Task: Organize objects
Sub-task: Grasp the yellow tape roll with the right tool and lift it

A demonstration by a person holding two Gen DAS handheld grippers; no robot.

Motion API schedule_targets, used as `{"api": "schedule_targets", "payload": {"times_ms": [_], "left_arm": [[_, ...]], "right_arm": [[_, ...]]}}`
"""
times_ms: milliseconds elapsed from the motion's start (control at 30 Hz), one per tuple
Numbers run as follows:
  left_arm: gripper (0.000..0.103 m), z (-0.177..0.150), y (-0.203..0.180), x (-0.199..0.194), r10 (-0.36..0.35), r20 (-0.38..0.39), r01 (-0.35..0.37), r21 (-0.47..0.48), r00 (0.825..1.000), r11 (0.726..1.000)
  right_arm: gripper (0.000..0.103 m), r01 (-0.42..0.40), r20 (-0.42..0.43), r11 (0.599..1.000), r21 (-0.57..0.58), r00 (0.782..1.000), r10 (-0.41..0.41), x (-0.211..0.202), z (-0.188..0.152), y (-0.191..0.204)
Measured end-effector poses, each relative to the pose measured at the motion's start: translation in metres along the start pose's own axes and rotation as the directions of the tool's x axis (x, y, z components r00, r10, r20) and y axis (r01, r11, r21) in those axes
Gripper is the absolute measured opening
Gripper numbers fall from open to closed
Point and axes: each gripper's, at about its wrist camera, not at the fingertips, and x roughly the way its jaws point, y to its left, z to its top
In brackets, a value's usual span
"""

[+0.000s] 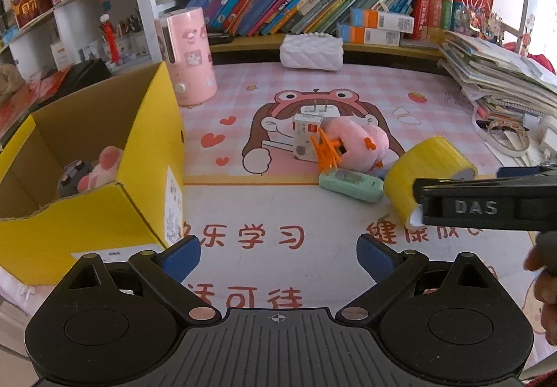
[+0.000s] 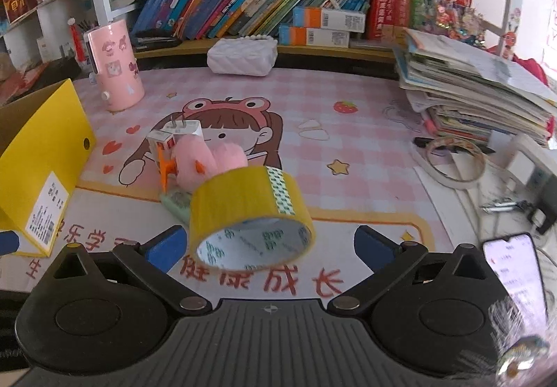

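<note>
A yellow tape roll [image 2: 243, 202] lies tilted between the wide-open fingers of my right gripper [image 2: 271, 247]. Its left edge is near the left pad; the right pad stands clear of it. In the left wrist view the right gripper [image 1: 457, 188] reaches in from the right at the same tape roll [image 1: 417, 164]. Behind it is a pile: a pink plush [image 1: 355, 140], an orange clip [image 1: 327, 152], a small white box [image 1: 305, 140], a white plug [image 1: 315, 110] and a mint green device [image 1: 351, 180]. My left gripper [image 1: 278, 258] is open over bare mat, beside a yellow cardboard box [image 1: 149, 143] that holds a plush paw [image 1: 101, 167].
A pink cylinder [image 1: 188, 56] and a white quilted case [image 1: 311, 51] stand at the back of the mat, under a bookshelf. A stack of books and papers [image 1: 501, 73] fills the right side. A lit phone [image 2: 515, 272] and tape rings [image 2: 452, 157] lie at the right.
</note>
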Motion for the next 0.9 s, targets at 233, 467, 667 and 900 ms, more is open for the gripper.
{"api": "schedule_targets", "payload": {"times_ms": [233,467,667,900], "left_arm": [[0.098,0.005,-0.003,0.007,0.005,-0.010,-0.005,0.009,1.000,1.000],[0.098,0.009,-0.006,0.013,0.004,-0.016,-0.004,0.006,1.000,1.000],[0.098,0.013,-0.010,0.018,-0.010,-0.015,0.010,0.002,1.000,1.000],[0.097,0.022,-0.023,0.033,-0.061,-0.002,0.061,0.008,0.998,0.998]], "right_arm": [[0.103,-0.039,-0.034,0.999,-0.025,0.999,0.038,0.030,0.006,0.003],[0.091,-0.063,-0.070,0.997,-0.039,0.996,0.060,0.049,0.009,0.001],[0.090,-0.080,-0.063,0.996,-0.045,0.995,0.077,0.043,0.009,-0.006],[0.090,-0.025,0.046,0.999,-0.020,0.999,0.026,0.008,0.013,-0.029]]}}
